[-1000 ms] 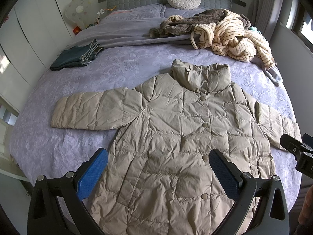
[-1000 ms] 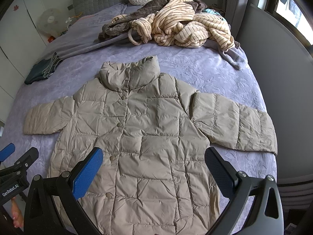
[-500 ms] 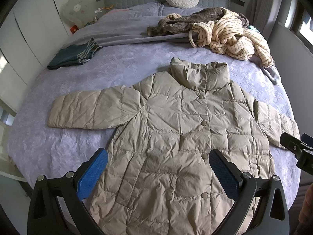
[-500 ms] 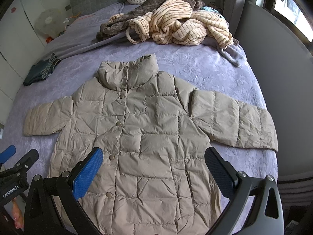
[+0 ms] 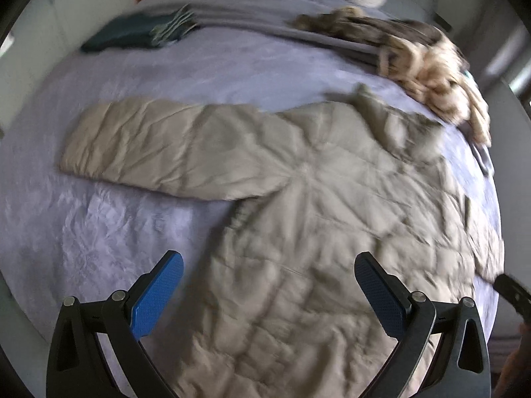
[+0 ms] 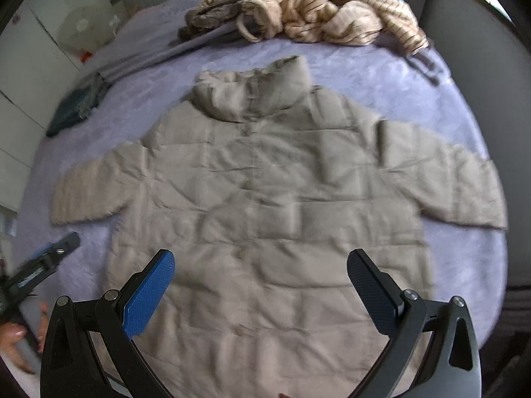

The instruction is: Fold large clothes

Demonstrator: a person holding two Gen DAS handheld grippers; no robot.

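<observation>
A beige quilted puffer coat [image 6: 265,199] lies flat, front up, on the lavender embossed bedspread [image 5: 99,232], sleeves out, its stand-up collar toward the headboard. Above its hem, the left gripper [image 5: 268,285] and right gripper [image 6: 260,282] hover with blue textured pads spread wide, holding nothing. Beyond the collar sits a heap of striped fleece garments [image 6: 332,10].

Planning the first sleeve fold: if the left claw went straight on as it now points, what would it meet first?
Probably the beige puffer coat, near its armpit below the spread sleeve. The open left claw holds nothing; blur makes depth uncertain.
</observation>
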